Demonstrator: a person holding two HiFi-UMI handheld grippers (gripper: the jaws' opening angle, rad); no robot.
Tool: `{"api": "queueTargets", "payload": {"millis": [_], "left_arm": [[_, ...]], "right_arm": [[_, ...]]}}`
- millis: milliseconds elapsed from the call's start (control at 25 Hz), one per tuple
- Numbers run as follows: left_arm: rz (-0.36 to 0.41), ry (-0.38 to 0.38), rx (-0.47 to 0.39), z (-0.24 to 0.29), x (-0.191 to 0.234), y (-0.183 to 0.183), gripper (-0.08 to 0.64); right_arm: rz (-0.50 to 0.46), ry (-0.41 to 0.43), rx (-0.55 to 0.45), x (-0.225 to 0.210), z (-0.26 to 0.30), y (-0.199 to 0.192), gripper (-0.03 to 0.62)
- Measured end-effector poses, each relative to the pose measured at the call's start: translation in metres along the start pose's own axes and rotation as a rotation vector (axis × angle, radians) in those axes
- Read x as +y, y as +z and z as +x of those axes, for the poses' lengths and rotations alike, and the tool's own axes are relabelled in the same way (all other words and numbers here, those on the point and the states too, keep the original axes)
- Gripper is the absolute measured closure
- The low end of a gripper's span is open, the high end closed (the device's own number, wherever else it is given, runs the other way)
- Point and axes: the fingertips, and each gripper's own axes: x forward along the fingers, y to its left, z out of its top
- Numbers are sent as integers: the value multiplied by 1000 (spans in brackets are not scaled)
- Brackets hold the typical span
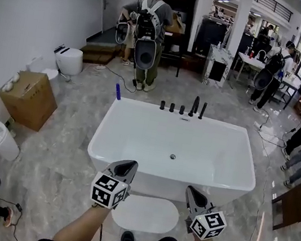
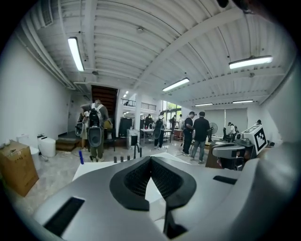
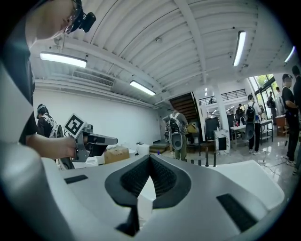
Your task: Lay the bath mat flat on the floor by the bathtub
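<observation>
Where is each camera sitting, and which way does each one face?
Head view: on the person's head, looking steeply down at the bathtub and bath mat; forearms, left gripper and right gripper show.
Left gripper view: rides that gripper, facing across the bathtub; its shut jaws show.
Right gripper view: likewise; its shut jaws show, plus the left gripper.
Shared: all three catch the backpack wearer beyond the bathtub.

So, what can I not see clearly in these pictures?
Mat: left end partly behind the left tongs, head view.
Blue thing on the tub rim: too small to name, head view.
Floor by the tub: blocked by the left and right tongs in their own views.
</observation>
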Motion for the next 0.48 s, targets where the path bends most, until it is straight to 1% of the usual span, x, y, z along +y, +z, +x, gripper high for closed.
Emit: {"api": "queueTargets", "payload": {"millis": [120,240,320,360,440,480], "left_arm": [[18,11,-24,12,-1,12,551],[4,39,-21,25,-9,7,551],[-22,76,-13,35,-5,3,551],[-48,99,-9,39,-2,0,551],[-95,136,-7,48,-6,-7,551],[-104,152,-8,55,-12,-9,551]], "right_arm": [[-15,37,5,-6,11,2,580],[-5,48,-7,-33,15,2,580],[5,69,-18,-49,25,5,580],[2,86,-13,-54,29,6,580],[-28,126,-1,-66,29,7,580],[-45,143,4,-74,27,6,580]]}}
